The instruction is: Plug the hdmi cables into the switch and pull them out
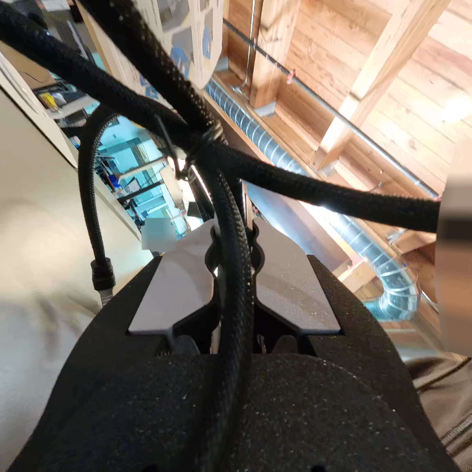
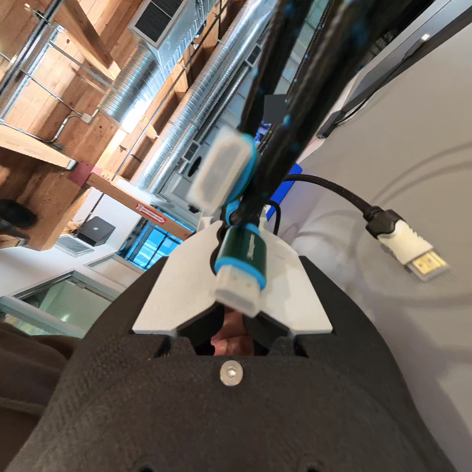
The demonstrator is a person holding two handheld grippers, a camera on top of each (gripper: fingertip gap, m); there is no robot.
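Biggest risk is the bundle of black braided cables (image 1: 107, 84) crossing above your left gripper (image 1: 233, 238). Several runs meet at a wire tie (image 1: 212, 134) just ahead of the fingertips, so any pull on one drags the rest and can tighten the snarl.

Your left gripper is clamped on one black braided cable (image 1: 233, 268), which runs lengthwise between the grey fingers (image 1: 178, 281) and sits in their notches. That hold looks lengthwise rather than across, so I'd expect the cable to slide through under load.

Left of that gripper, a loose cable end with a black collar (image 1: 102, 274) hangs free and could snag on the jaw body.

Your right gripper (image 2: 238, 245) is closed on a dark green plug with blue trim (image 2: 238, 258), pinched near its cable end while the capped tip points back at the camera. It may pivot or pop out.

To the right, a white-and-black plug (image 2: 406, 245) dangles. A second capped plug (image 2: 219, 168) swings just ahead, blurred, and both could catch on something.
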